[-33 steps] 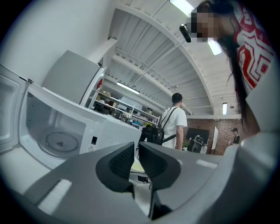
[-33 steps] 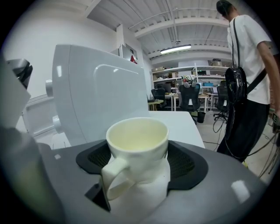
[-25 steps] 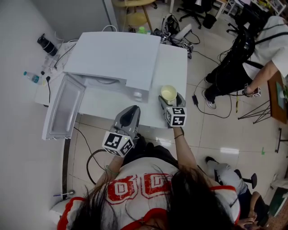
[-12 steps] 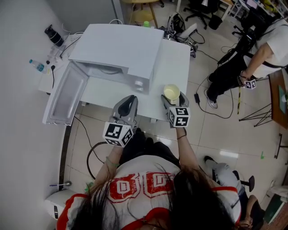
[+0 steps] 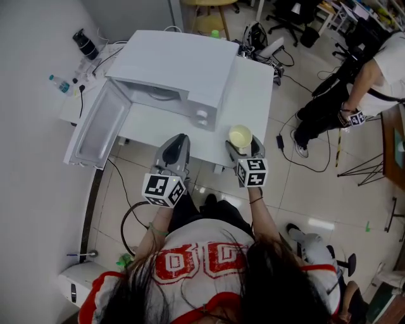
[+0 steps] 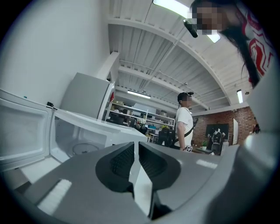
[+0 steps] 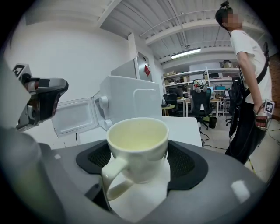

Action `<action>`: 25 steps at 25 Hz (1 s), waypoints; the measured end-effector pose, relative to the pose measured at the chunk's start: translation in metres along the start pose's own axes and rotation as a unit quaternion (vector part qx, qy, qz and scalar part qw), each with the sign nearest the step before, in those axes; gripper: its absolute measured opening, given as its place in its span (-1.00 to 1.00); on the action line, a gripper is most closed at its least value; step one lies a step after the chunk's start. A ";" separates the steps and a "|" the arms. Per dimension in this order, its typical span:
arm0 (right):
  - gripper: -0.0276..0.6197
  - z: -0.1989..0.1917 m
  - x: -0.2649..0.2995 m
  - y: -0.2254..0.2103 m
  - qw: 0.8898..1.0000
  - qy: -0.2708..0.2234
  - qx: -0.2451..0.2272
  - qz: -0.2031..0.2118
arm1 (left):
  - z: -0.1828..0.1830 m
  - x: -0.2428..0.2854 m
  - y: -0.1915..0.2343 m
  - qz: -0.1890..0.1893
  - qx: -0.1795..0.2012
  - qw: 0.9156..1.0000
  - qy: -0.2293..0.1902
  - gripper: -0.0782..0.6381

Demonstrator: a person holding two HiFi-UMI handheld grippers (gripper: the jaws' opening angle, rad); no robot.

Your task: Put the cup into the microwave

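A pale yellow cup (image 5: 240, 135) (image 7: 138, 148) stands upright between the pads of my right gripper (image 5: 242, 142) (image 7: 138, 162), which is shut on it, handle toward the camera. It hangs over the front right part of the white table (image 5: 254, 88). The white microwave (image 5: 174, 69) (image 7: 127, 101) (image 6: 83, 140) sits on the table's left half. Its door (image 5: 96, 130) (image 6: 22, 131) swings wide open to the left and the cavity looks empty. My left gripper (image 5: 178, 142) (image 6: 136, 153) is shut on nothing, in front of the microwave's control side.
A person (image 5: 370, 69) stands on the floor to the right of the table. Cables and office chairs (image 5: 278, 16) lie behind it. A water bottle (image 5: 60, 83) and a dark flask (image 5: 83, 44) sit at the far left by the wall.
The head view has shifted, so the microwave sits higher and further right in frame. Both grippers keep their poses; the cup stays held, a little nearer the table's front edge.
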State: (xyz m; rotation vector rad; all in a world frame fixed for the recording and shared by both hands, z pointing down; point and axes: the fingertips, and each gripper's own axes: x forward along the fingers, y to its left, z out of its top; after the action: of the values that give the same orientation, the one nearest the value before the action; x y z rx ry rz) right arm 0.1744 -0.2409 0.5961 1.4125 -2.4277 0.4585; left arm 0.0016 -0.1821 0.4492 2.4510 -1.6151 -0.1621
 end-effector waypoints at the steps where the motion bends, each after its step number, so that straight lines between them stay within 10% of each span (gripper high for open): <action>1: 0.35 0.001 0.000 0.004 1.000 -0.002 -0.001 0.003 | 0.001 -0.002 0.001 0.000 -0.001 1.000 -0.002 -0.73; 25: 0.35 0.028 0.060 0.176 0.996 -0.013 -0.005 0.087 | 0.017 -0.026 0.094 -0.045 -0.009 0.999 0.013 -0.73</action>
State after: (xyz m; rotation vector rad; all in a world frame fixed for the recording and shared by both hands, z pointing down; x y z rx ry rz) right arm -0.0103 -0.2171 0.5735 1.2149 -2.5823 0.4680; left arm -0.0965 -0.1960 0.4537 2.5021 -1.4880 -0.1567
